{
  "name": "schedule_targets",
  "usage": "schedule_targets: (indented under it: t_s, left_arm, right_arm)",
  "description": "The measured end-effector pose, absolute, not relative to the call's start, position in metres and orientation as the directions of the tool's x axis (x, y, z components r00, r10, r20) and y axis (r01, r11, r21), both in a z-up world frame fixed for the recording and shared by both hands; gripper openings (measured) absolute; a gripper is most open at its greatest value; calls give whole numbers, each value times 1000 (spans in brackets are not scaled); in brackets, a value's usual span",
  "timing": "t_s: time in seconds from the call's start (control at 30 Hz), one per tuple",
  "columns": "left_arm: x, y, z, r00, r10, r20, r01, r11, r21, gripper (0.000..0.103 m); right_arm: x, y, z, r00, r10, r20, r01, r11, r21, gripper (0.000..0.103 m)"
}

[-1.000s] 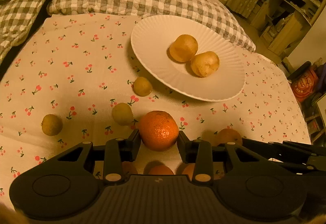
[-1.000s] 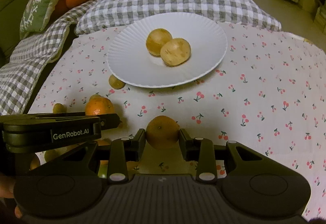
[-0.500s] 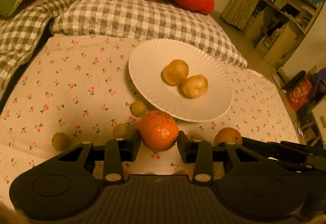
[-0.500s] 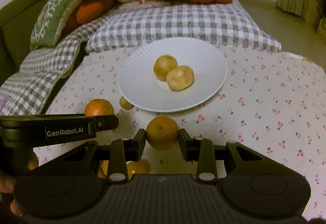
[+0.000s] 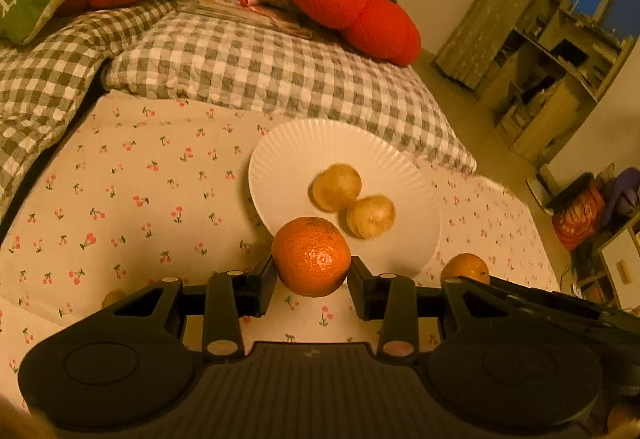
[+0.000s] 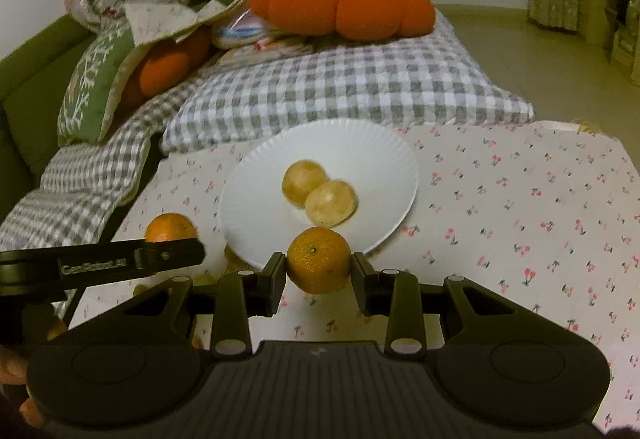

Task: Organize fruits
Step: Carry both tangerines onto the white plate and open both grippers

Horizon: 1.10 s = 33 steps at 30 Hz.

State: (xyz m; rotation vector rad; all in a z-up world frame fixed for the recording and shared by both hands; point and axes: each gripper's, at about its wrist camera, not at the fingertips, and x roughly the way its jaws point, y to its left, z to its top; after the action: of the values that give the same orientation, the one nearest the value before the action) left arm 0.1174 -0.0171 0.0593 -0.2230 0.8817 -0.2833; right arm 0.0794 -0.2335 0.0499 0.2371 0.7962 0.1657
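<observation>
**Two oranges up, plate waiting**

The bigger orange (image 5: 311, 256) is sitting pinched in the left gripper (image 5: 312, 279), the smaller orange (image 6: 319, 260) in the right gripper (image 6: 319, 279). Both are hanging over the white plate's (image 5: 296, 147) near rim, where two pale fruits (image 5: 336, 187) are lying touching.

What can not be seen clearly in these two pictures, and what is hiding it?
- Left wrist view: small fruit near the left gripper, mostly behind its body.
- Left wrist view: right gripper's orange, lower part hidden by that tool.
- Right wrist view: fruits left of the right gripper, covered by the left tool.
- Plate fruits: blurred, kind unclear.
</observation>
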Motion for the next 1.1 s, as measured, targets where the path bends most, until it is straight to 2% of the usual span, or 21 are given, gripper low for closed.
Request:
schedule_targets:
  t_s: [0.33,0.67,0.97,1.1]
  left_arm:
    - [133,-20,53,598,-343,-725,144,935,-323,27]
    - [146,-45,38,582,-373,-723,233,928,-292,27]
    - [162,-53,21,575,-381,-724,264,924,-277,27]
    - [167,-56,15,570,-382,-728,279,923,-265,27]
  right_arm:
    - [96,-243,45,693,228,-684,-33,958,285,32]
    - [127,-256,34,695,191,-693,-10,966,257,32]
    - [149,-239,22,708,107,-698,-48,993,104,32]
    - [160,-243,17,704,97,-703,-41,994,96,32]
